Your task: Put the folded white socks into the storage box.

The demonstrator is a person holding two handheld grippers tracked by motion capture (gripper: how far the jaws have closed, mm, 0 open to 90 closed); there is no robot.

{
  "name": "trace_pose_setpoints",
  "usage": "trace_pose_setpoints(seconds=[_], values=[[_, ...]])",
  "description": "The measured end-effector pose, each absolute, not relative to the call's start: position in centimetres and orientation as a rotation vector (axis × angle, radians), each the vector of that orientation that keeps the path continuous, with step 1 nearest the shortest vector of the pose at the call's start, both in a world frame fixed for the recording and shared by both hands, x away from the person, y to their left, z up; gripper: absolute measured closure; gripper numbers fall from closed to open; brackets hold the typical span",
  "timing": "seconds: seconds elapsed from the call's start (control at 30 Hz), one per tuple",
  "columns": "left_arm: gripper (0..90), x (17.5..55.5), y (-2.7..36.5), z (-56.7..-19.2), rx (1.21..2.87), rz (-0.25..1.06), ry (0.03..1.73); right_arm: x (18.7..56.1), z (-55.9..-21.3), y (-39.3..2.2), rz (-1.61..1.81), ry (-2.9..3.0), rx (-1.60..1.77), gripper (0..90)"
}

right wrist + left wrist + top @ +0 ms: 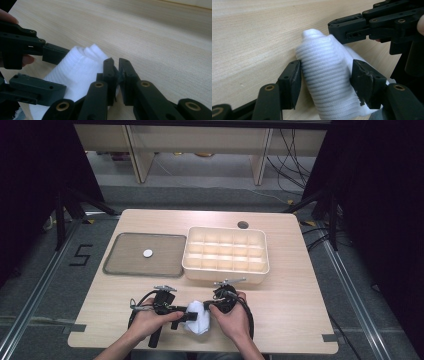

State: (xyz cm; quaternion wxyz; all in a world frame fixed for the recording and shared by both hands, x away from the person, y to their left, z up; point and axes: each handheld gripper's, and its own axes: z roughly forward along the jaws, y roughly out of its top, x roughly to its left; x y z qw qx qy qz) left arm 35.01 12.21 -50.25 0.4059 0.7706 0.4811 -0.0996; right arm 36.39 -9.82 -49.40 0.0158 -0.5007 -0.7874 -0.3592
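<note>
A white ribbed cloth (pixel 198 319), folded into a thick roll, lies on the wooden table near its front edge, between my two grippers. My left gripper (pixel 325 75) straddles the roll (pixel 322 57) with its jaws wide apart, the pads resting at the roll's sides without squeezing it. From the right, my right gripper (pixel 115 62) has its jaws nearly together on a thin edge of the cloth (pixel 80 70). In the high view the left gripper (pixel 186 315) and right gripper (pixel 210 307) meet at the cloth, each held in a hand.
A grey flat tray (pixel 125 265) with a small white disc (pixel 147 253) sits at the middle left. A cream box (pixel 226 270) with several compartments stands beside it. A round hole (pixel 243 225) is in the tabletop behind the box.
</note>
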Motion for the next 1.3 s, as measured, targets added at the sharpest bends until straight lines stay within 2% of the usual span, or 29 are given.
trace_pose_setpoints(seconds=[0.93, 1.07, 1.3], values=[[43.4, 36.1, 11.5, -50.7, 1.95, -0.366, 1.268, 36.3, -49.5, -9.8, -1.102, -2.467, -1.555, 85.1], [47.2, 36.2, 11.6, -50.7, 1.968, -0.36, 1.241, 36.3, -49.5, -9.7, -1.109, -2.465, -1.556, 85.1], [60.5, 36.2, 11.7, -50.8, 1.936, -0.34, 1.218, 36.2, -49.5, -9.7, -1.086, -2.46, -1.579, 85.1]])
